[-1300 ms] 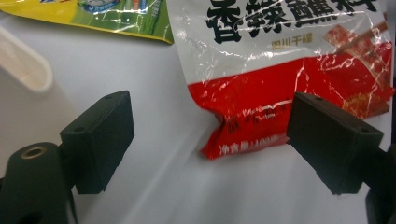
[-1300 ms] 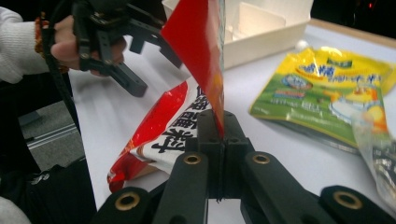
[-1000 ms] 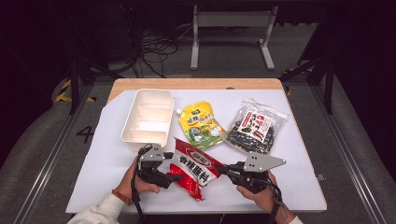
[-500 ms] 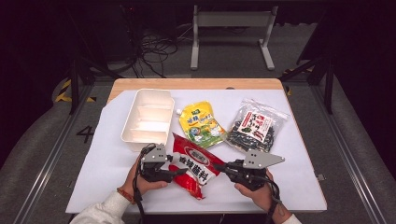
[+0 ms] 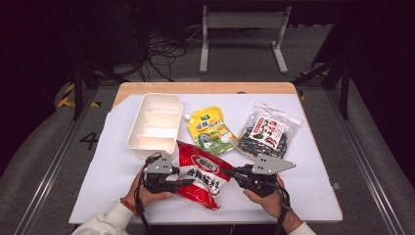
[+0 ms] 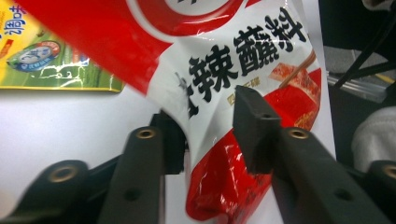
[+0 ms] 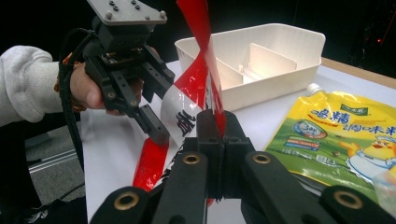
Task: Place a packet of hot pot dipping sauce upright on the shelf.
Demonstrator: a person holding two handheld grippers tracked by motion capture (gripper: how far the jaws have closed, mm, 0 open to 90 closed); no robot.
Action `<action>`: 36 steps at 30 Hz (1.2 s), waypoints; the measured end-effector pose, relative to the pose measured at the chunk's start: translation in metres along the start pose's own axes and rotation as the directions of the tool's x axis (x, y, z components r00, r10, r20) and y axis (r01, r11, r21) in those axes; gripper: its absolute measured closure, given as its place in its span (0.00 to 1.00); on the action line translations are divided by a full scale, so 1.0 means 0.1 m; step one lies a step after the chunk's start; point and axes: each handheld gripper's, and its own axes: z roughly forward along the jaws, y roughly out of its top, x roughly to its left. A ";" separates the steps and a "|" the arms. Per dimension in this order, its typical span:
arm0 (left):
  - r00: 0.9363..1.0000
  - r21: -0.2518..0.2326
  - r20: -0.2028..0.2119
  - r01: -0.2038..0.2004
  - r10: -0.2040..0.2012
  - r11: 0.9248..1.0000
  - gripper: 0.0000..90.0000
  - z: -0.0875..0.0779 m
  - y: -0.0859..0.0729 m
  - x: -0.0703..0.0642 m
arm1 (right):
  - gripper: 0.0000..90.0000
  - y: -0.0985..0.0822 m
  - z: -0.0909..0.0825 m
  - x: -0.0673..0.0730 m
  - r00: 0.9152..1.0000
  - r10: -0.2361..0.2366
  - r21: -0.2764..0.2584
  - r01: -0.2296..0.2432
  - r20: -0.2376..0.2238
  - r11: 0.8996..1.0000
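White paper covers your bench (image 5: 112, 186), with dark floor and cables beyond it. Your red pouch (image 5: 203, 172) lies just in front of the white tray (image 5: 155, 122), its near end toward you, held between both grippers. Your right gripper (image 5: 226, 172) is clamped tight on the pouch's edge, jaws fully together on the film. Your left gripper (image 5: 188, 182) has just been closing its jaws on the opposite side; the pouch sits between them, though contact is unclear. Beyond the pouch lie the yellow pouch (image 5: 211, 129) beside the tray and the seaweed bag (image 5: 266, 132) farther right.
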 end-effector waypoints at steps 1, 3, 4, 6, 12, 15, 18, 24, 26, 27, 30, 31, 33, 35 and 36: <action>1.000 -0.001 -0.008 0.004 -0.004 1.000 0.78 -0.01 0.00 0.01 | 1.00 0.01 0.00 0.00 1.000 0.002 -0.005 -0.002 -0.003 1.000; 1.000 -0.005 -0.024 0.002 -0.002 1.000 0.89 -0.02 0.00 0.02 | 1.00 0.01 0.01 -0.01 1.000 0.005 -0.010 -0.005 -0.008 1.000; 1.000 -0.011 -0.016 0.007 -0.008 1.000 0.98 -0.03 0.00 0.02 | 1.00 0.02 0.02 -0.01 1.000 0.004 -0.011 -0.004 -0.009 1.000; 1.000 -0.012 -0.028 0.014 -0.014 1.000 0.99 -0.04 0.00 0.01 | 1.00 0.03 0.03 0.00 1.000 0.004 -0.013 -0.004 -0.004 1.000; 0.998 -0.070 0.004 0.058 -0.058 0.996 1.00 -0.14 -0.03 0.00 | 0.86 0.05 0.02 0.03 0.999 -0.020 0.015 0.019 0.043 1.000; 0.998 -0.078 0.011 0.057 -0.056 0.995 1.00 -0.17 -0.03 -0.04 | 0.69 0.05 0.00 0.03 0.999 -0.002 0.026 0.001 0.048 1.000; 0.998 -0.089 0.023 0.065 -0.063 0.994 1.00 -0.19 -0.03 -0.05 | 0.47 0.06 -0.03 0.04 0.999 0.015 0.054 -0.018 0.052 0.998; 0.998 -0.122 0.007 0.059 -0.058 0.991 1.00 -0.29 -0.01 -0.09 | 0.36 -0.04 -0.18 0.05 0.999 0.032 0.122 -0.036 0.034 0.992; 0.998 -0.132 0.003 0.057 -0.057 0.990 1.00 -0.32 -0.01 -0.09 | 0.35 -0.11 -0.28 0.05 0.998 0.047 0.141 -0.054 0.050 0.989; 0.998 -0.142 -0.002 0.063 -0.064 0.988 1.00 -0.34 -0.01 -0.09 | 0.35 -0.15 -0.33 0.05 0.997 0.049 0.154 -0.058 0.060 0.986; 0.998 -0.147 -0.017 0.064 -0.067 0.987 1.00 -0.37 -0.01 -0.09 | 0.35 -0.28 -0.50 0.04 0.992 0.074 0.183 -0.092 0.102 0.979; 0.998 -0.149 -0.019 0.064 -0.067 0.987 1.00 -0.38 0.00 -0.08 | 0.35 -0.32 -0.55 0.04 0.991 0.081 0.188 -0.100 0.106 0.977; 0.998 -0.150 -0.028 0.059 -0.063 0.987 1.00 -0.39 0.00 -0.07 | 0.35 -0.38 -0.61 0.05 0.989 0.079 0.208 -0.104 0.126 0.973; 0.997 -0.137 -0.045 0.051 -0.058 0.989 1.00 -0.37 0.01 -0.07 | 0.35 -0.44 -0.66 0.05 0.987 0.082 0.223 -0.112 0.138 0.968; 0.997 -0.140 -0.042 0.053 -0.059 0.989 1.00 -0.37 0.00 -0.06 | 0.35 -0.47 -0.68 0.04 0.986 0.082 0.226 -0.114 0.144 0.967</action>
